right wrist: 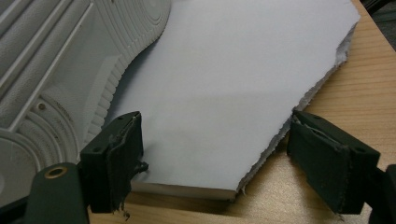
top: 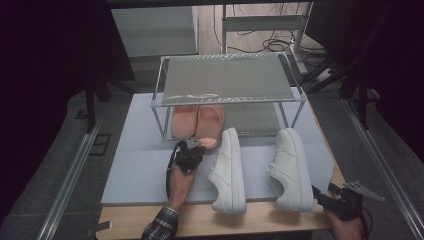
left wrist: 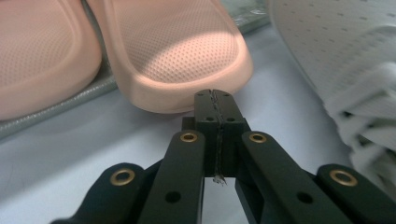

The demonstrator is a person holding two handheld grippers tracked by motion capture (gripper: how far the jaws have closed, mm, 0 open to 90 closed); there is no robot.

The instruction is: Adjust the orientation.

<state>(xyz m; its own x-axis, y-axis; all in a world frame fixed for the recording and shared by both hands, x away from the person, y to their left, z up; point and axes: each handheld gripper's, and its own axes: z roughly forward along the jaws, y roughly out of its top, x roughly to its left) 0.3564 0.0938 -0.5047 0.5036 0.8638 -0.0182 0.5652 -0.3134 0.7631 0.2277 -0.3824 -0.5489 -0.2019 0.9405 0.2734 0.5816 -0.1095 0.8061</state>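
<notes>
On the pale blue foam mat [top: 150, 165] that covers most of the wooden table [top: 260, 220], a pair of pink rubber slides [top: 197, 122] sits on the lower shelf of a small metal-framed rack [top: 227, 80] at the mat's far edge, the heels poking out toward the person. The left gripper [top: 189, 145] is clenched with nothing between its jaws, its tip almost against the heel of the right-hand slide [left wrist: 187, 60], which lies straight ahead with its long axis running away under the rack. Two white lace-up sneakers lie on their sides nearer the table's front edge: one [top: 227, 172] just right of the left gripper, the other [top: 292, 170] by the front right corner. The right gripper [top: 332, 200] is spread wide and empty there, closest to that second sneaker's sole [right wrist: 60, 70].
</notes>
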